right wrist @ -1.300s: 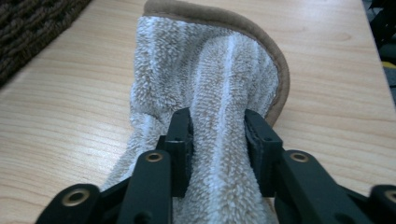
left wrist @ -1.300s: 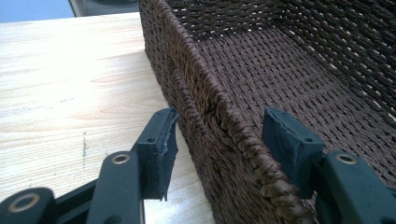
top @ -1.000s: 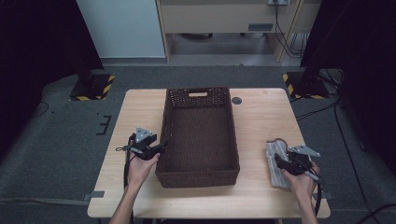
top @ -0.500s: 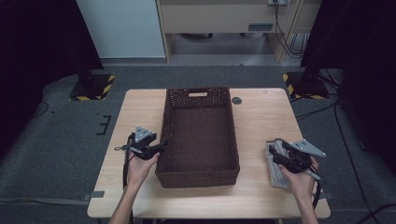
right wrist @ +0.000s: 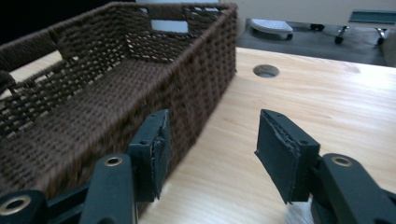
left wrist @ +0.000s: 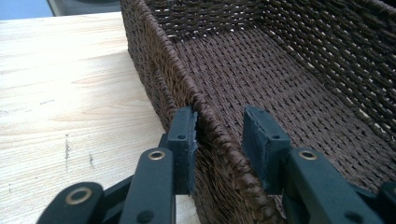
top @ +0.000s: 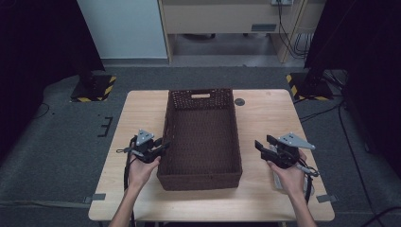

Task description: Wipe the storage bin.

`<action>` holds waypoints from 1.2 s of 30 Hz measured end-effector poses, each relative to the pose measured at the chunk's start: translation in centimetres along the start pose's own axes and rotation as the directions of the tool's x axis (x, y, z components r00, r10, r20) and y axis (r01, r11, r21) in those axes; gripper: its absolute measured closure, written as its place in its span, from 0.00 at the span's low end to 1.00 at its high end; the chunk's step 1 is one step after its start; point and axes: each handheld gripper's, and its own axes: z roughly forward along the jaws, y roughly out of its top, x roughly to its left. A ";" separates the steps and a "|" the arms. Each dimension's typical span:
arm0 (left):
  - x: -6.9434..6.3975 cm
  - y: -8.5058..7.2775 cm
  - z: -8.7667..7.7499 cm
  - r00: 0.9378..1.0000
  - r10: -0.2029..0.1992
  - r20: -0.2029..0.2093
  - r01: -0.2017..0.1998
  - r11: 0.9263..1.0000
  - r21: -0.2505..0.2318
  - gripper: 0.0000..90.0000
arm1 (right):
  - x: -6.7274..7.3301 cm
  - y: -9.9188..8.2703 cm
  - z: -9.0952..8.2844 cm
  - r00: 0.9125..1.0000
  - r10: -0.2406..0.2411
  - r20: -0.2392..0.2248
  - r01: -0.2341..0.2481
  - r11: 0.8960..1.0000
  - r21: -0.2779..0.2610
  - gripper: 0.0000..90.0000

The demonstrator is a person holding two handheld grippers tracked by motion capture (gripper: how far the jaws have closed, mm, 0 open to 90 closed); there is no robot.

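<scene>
meanwhile, the left gripper (left wrist: 219, 140) has just been closing its jaws astride the wicker basket (top: 201, 142) rim, one pad touching. the right gripper (right wrist: 210, 149) hangs empty, jaws parted, beside it.

The right hand (top: 288, 176) covers most of a pale flat object (top: 277, 181) on the table (top: 142, 109), so what it is cannot be told. In the left gripper view, the wicker basket (left wrist: 280, 79) is cut off at the top and right edges, and whether the inner pad touches its rim is unclear. In the right gripper view, the basket's near wall is blurred and runs off the left edge. The person's forearms leave the high view at the bottom.
</scene>
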 end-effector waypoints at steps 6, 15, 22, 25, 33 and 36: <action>1.4 -0.2 -1.4 0.999 0.022 0.028 -0.023 0.999 0.030 0.74 | 1.4 1.4 1.7 1.000 -0.015 -0.027 0.015 1.000 0.000 0.50; 1.9 -0.5 -2.1 0.999 0.029 0.019 -0.029 0.999 0.026 0.70 | 3.9 1.8 4.9 0.997 -0.013 -0.081 0.014 1.000 0.012 0.51; 2.1 0.0 -3.0 1.000 -0.025 0.017 0.025 0.999 -0.024 0.62 | 5.1 2.4 7.2 0.995 -0.009 -0.095 0.011 1.000 0.020 0.52; 1.7 0.1 -2.9 1.000 -0.012 0.016 0.013 1.000 -0.021 0.62 | 5.1 2.1 8.1 0.996 -0.014 -0.084 0.018 0.999 0.040 0.53; 1.3 0.1 -2.5 1.000 -0.018 -0.008 0.018 1.000 -0.024 0.60 | 5.5 1.7 9.0 0.997 -0.022 -0.072 0.025 0.999 0.046 0.65; 1.2 0.1 -2.5 1.000 -0.018 -0.017 0.017 0.999 -0.027 0.58 | 5.7 1.7 8.9 0.998 -0.025 -0.064 0.028 0.998 0.050 0.67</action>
